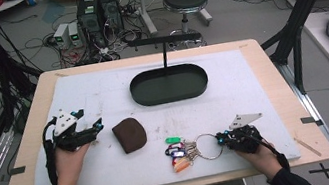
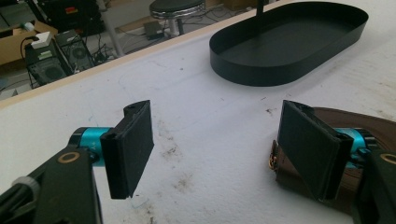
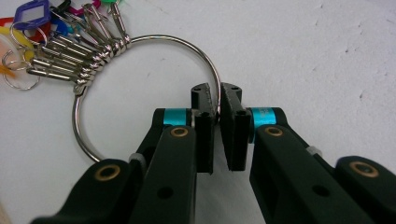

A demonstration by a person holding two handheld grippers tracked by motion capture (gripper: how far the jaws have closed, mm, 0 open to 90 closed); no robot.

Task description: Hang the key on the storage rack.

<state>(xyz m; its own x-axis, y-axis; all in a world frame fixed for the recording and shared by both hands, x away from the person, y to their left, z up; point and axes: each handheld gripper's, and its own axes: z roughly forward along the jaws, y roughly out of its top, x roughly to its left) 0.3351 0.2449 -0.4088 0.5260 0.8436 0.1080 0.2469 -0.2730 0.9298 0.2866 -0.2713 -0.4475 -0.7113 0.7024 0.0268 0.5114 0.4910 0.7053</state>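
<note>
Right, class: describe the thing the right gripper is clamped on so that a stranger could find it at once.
Start at the white mat on the wooden table and go to its near right part. There lies a large metal key ring, pinched on its wire by the right gripper. Unlike the brown pouch and black oval tray, it carries keys with coloured tags.
</note>
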